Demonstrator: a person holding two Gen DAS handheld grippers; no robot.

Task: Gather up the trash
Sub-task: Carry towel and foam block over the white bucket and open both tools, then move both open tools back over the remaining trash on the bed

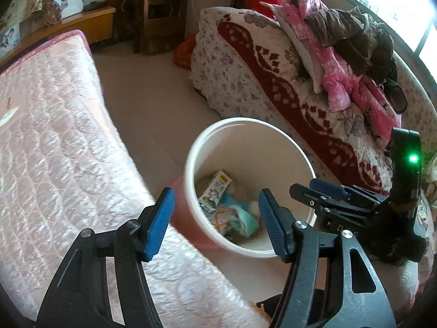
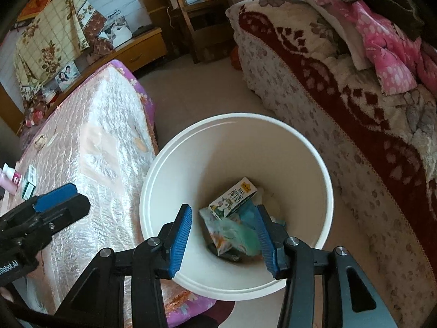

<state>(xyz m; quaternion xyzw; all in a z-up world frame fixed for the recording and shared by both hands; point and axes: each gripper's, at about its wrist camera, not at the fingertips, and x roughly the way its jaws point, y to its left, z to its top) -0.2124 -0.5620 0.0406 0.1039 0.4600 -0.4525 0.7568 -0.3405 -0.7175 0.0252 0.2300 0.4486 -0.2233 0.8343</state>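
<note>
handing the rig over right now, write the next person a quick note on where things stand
Left gripper: open, empty, beside the bin.
Right gripper: open, empty, above the bin mouth.
Bin stands on the floor between the mattress and the sofa.
Done: a carton and crumpled wrappers lie in the bin.
Left: a small box and a pink bottle sit on the mattress's far-left edge; check whether they are trash.

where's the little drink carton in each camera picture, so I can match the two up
Left wrist view: the drink carton lies at the bottom of the white bin, lower centre, above the crumpled wrappers.
Right wrist view: the carton is in the bin, just right of centre, between the fingertips.
Shared landmark: the red-and-white floral blanket on the right.
</note>
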